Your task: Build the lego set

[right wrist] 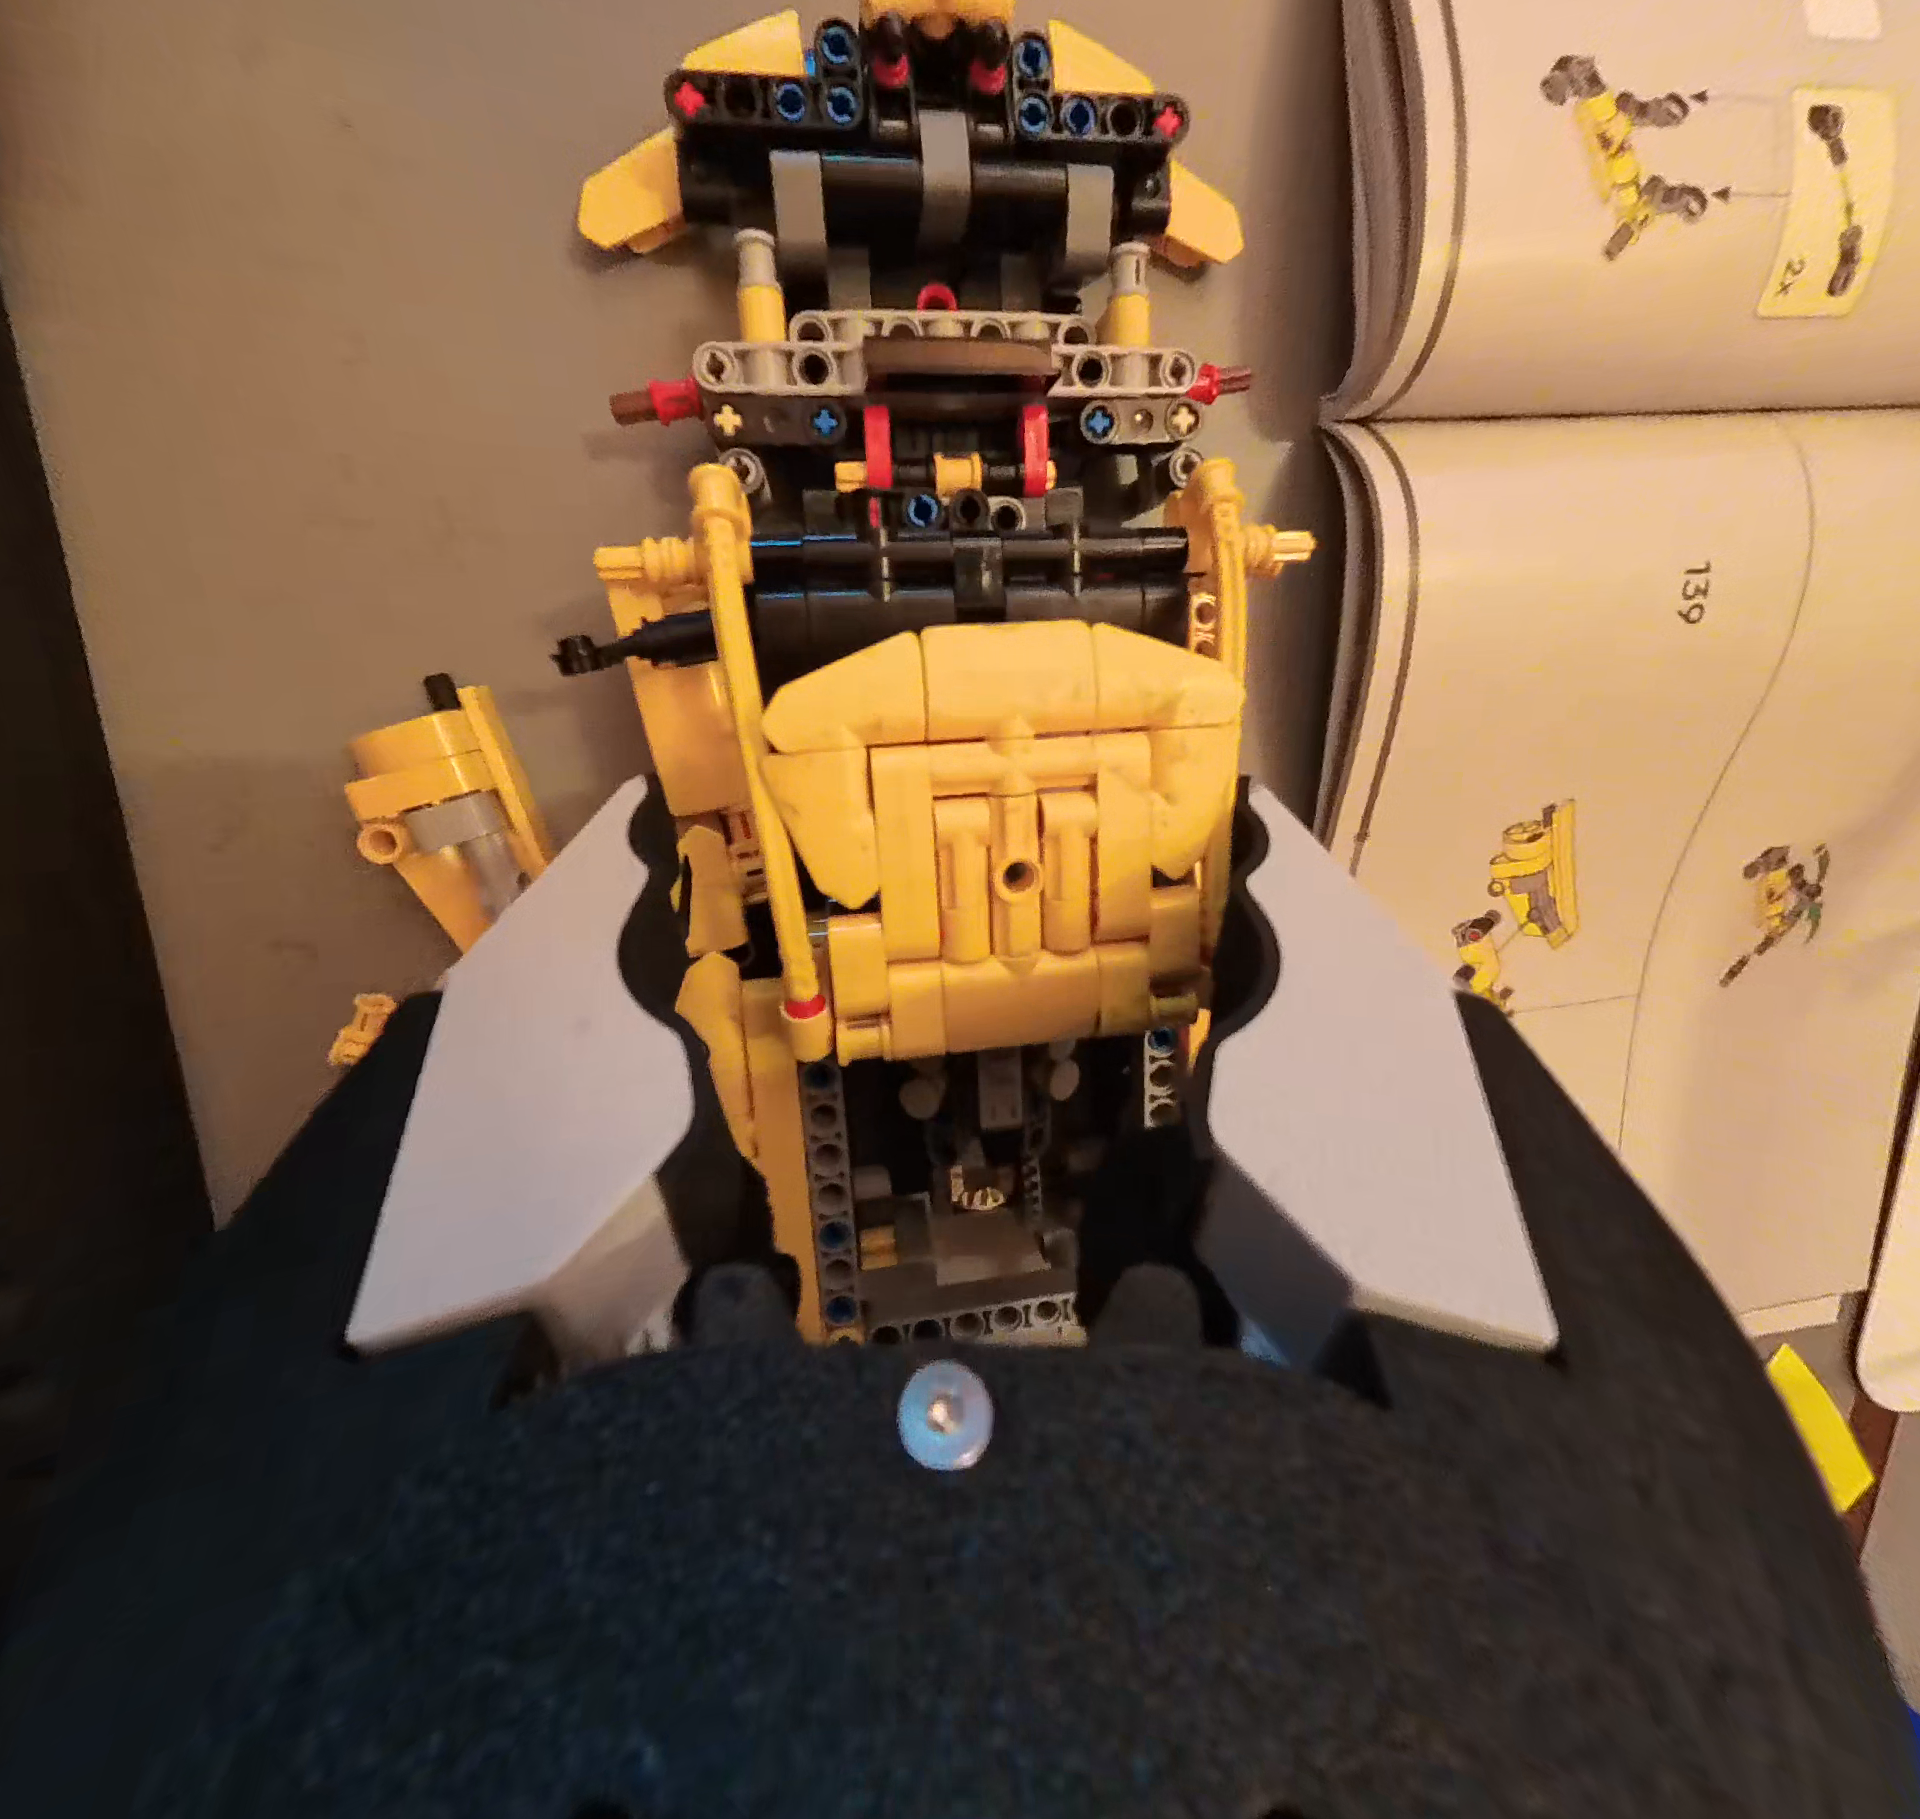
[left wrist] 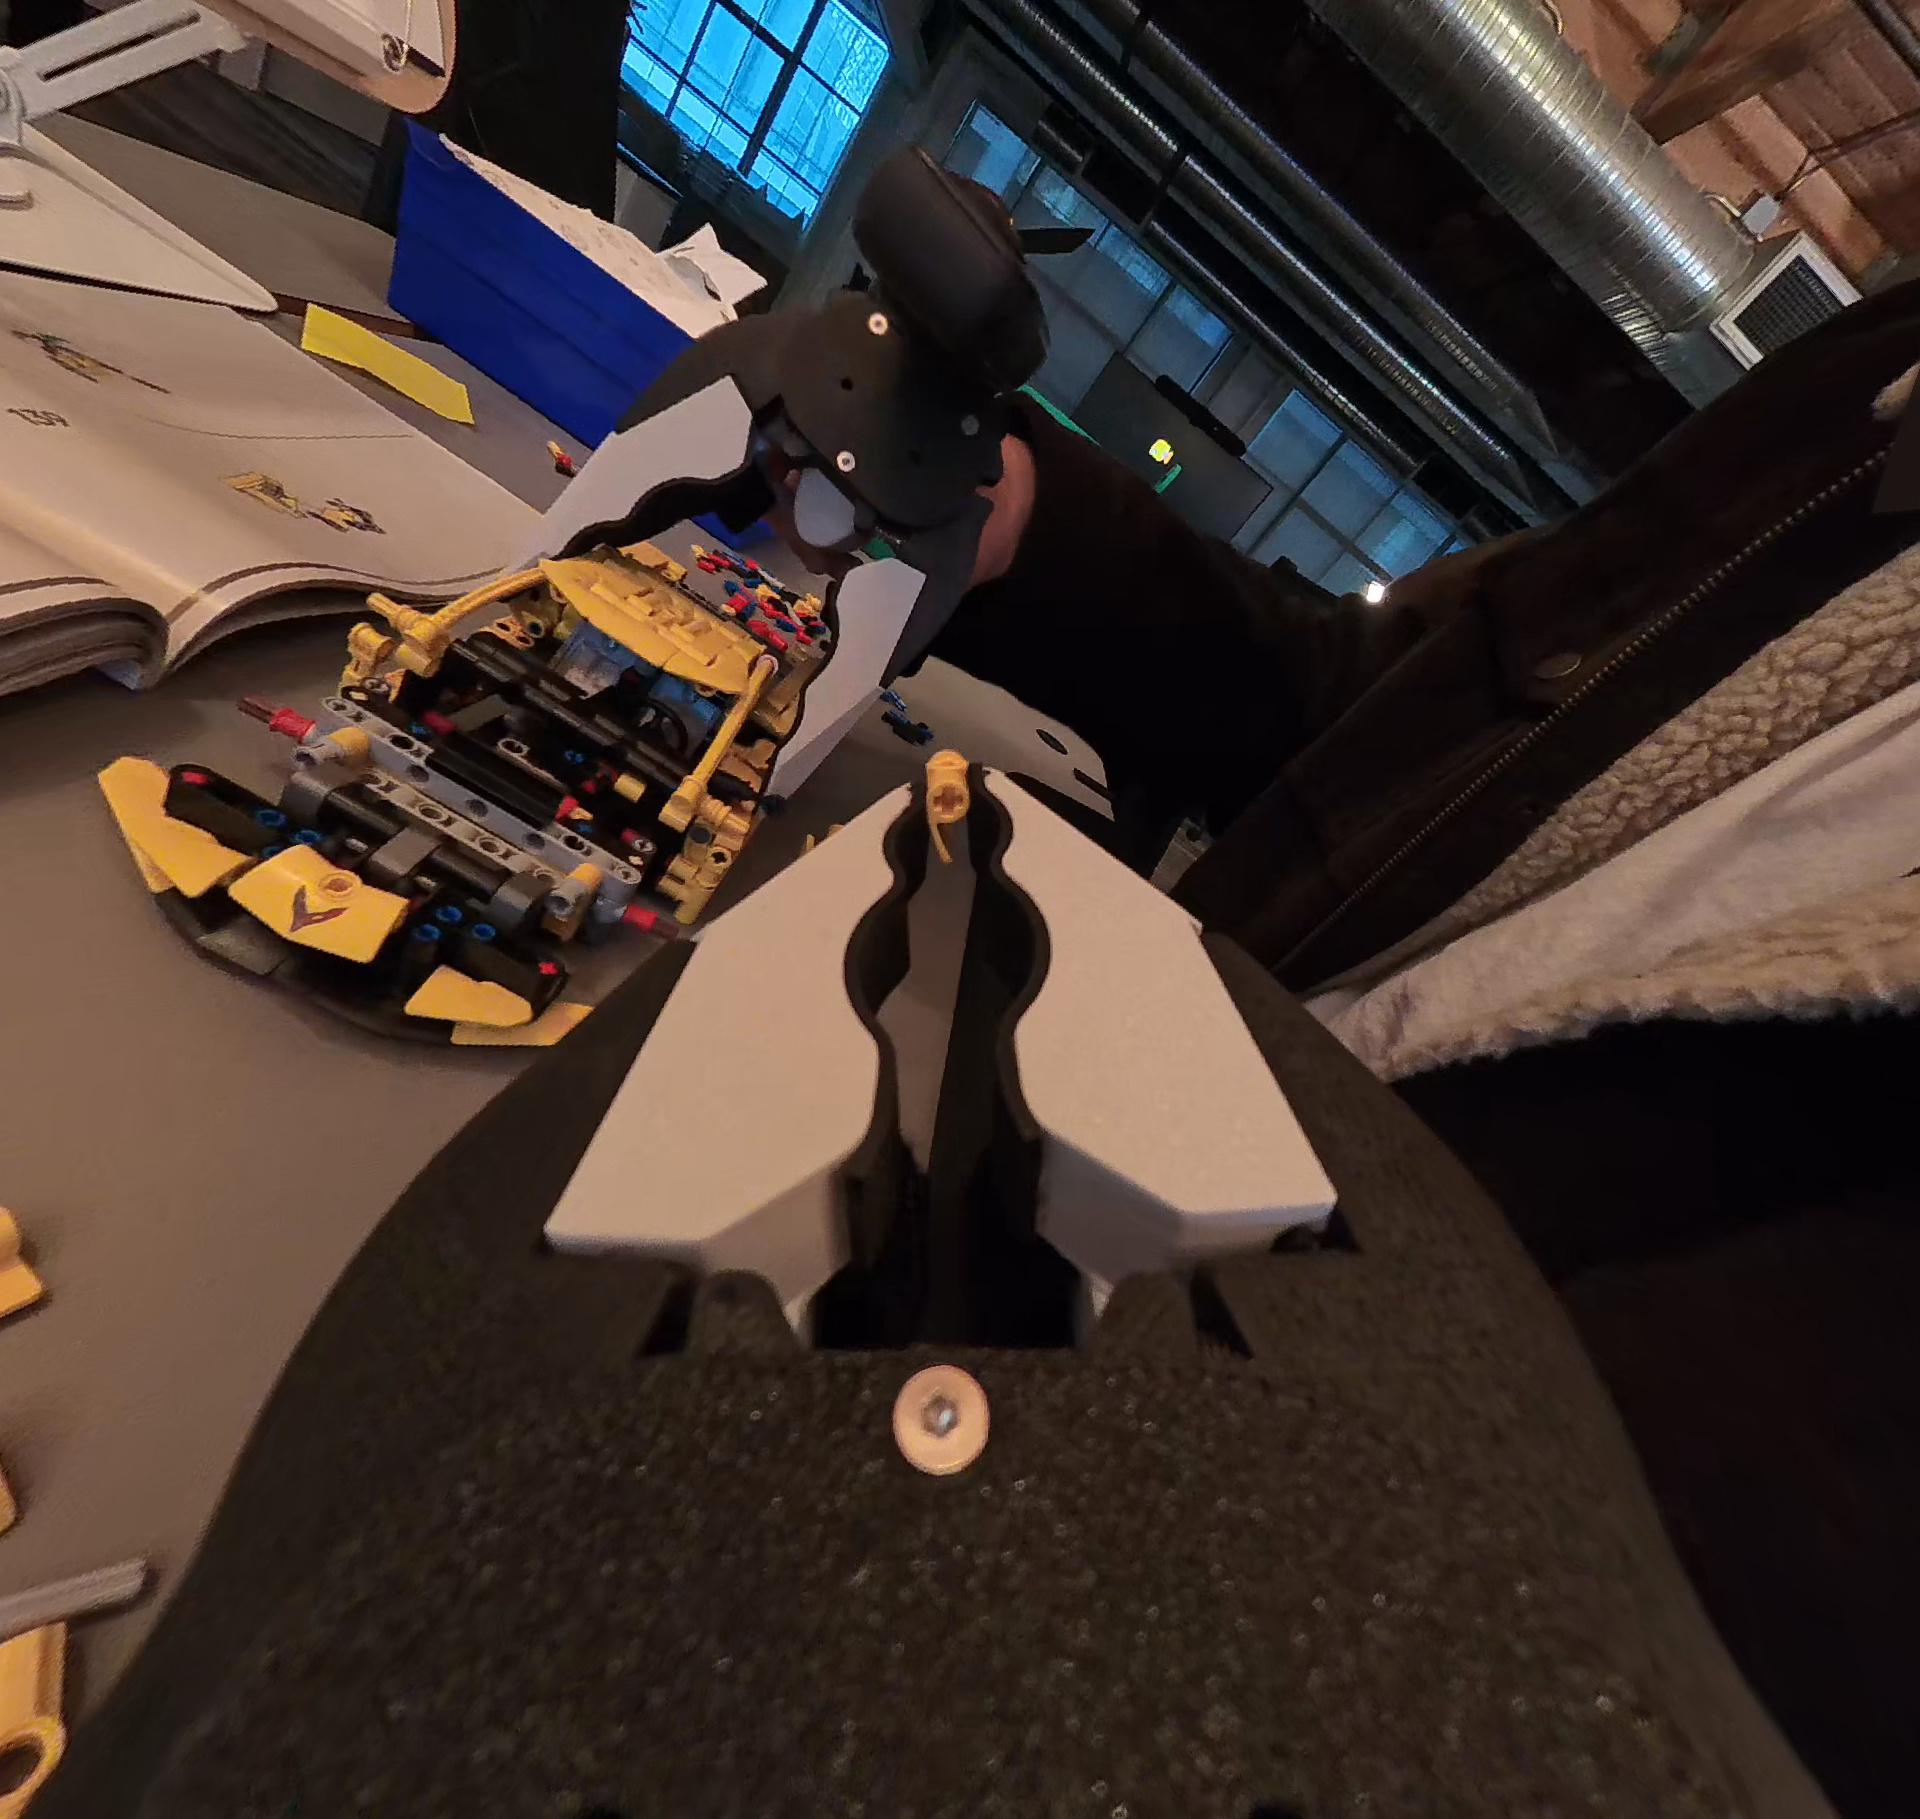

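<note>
Left gripper (left wrist: pixel 948 813) lifted off the grey table (left wrist: pixel 156 1094), fingers (left wrist: pixel 769 1021) drawn nearly together and pinching a small yellow connector piece (left wrist: pixel 945 795) right at the tips, a thin yellow stem hanging below it in the narrow gap. Beyond and to the left, on the table, the half-built yellow-and-black car model (left wrist: pixel 540 761), nose pointing toward the camera, with curved yellow panels at the front. Right gripper (left wrist: pixel 800 668) seen farther off in the left wrist view, straddling the rear of the model from above, a hand (left wrist: pixel 997 512) behind its black body. In the right wrist view, right gripper (right wrist: pixel 948 938) spread wide, one grey finger (right wrist: pixel 540 1031) on each side of the model's yellow rear section (right wrist: pixel 997 855), black inner pads close against its flanks; actual contact cannot be told. Car model (right wrist: pixel 935 574) lying lengthwise on the table (right wrist: pixel 260 315), front end at the far side. A separate yellow sub-assembly (right wrist: pixel 447 813) lying just beside the model, partly hidden by the nearer finger. Open instruction booklet (right wrist: pixel 1621 626) lying alongside the model. More loose yellow pieces (left wrist: pixel 21 1270) at the table's near edge, a scatter of small red and blue pins (left wrist: pixel 758 606) behind the model, and a blue bin (left wrist: pixel 520 283) farther back.
</note>
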`<action>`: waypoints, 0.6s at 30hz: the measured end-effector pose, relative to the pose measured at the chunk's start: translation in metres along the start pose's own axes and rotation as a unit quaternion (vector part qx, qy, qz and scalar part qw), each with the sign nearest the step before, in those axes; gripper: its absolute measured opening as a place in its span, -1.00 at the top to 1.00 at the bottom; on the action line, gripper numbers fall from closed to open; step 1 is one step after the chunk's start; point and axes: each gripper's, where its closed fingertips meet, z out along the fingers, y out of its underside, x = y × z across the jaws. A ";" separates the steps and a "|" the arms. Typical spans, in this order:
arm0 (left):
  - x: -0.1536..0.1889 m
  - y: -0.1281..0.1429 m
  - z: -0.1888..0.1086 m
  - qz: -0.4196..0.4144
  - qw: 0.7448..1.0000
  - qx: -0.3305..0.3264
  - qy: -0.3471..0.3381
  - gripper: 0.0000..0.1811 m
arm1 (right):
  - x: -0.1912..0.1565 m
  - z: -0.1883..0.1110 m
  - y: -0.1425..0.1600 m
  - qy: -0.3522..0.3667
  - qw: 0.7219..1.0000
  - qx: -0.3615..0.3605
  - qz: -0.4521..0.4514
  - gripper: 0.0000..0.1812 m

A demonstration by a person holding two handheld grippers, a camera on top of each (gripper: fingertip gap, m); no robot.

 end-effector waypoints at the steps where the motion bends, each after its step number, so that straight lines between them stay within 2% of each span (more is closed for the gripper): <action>1: 0.000 -0.001 0.000 -0.001 1.000 0.002 0.000 0.93 | 0.001 0.000 0.001 -0.002 1.000 0.000 -0.003 -0.14; 8: -0.003 -0.016 -0.009 -0.024 0.998 0.051 0.005 0.93 | 0.010 -0.007 -0.007 0.015 0.999 0.023 0.022 -0.20; 9: -0.002 -0.021 -0.012 -0.028 0.997 0.065 0.010 0.93 | 0.014 -0.016 -0.016 0.035 0.997 0.048 0.039 -0.22; 11: 0.001 -0.028 -0.016 -0.031 0.995 0.088 0.021 0.93 | 0.007 -0.045 -0.053 0.040 0.984 0.155 0.078 -0.09; 13: 0.004 -0.034 -0.020 -0.031 0.994 0.105 0.032 0.93 | -0.011 -0.078 -0.099 0.029 0.947 0.294 0.123 0.28; 15: 0.008 -0.038 -0.023 -0.031 0.991 0.119 0.045 0.93 | -0.044 -0.106 -0.140 -0.043 0.886 0.433 0.158 0.55; 16: 0.009 -0.039 -0.023 -0.032 0.991 0.122 0.047 0.93 | -0.052 -0.110 -0.151 -0.058 0.864 0.466 0.179 0.67; 18: 0.010 -0.039 -0.023 -0.030 0.991 0.122 0.050 0.93 | -0.062 -0.104 -0.162 -0.086 0.842 0.492 0.205 0.68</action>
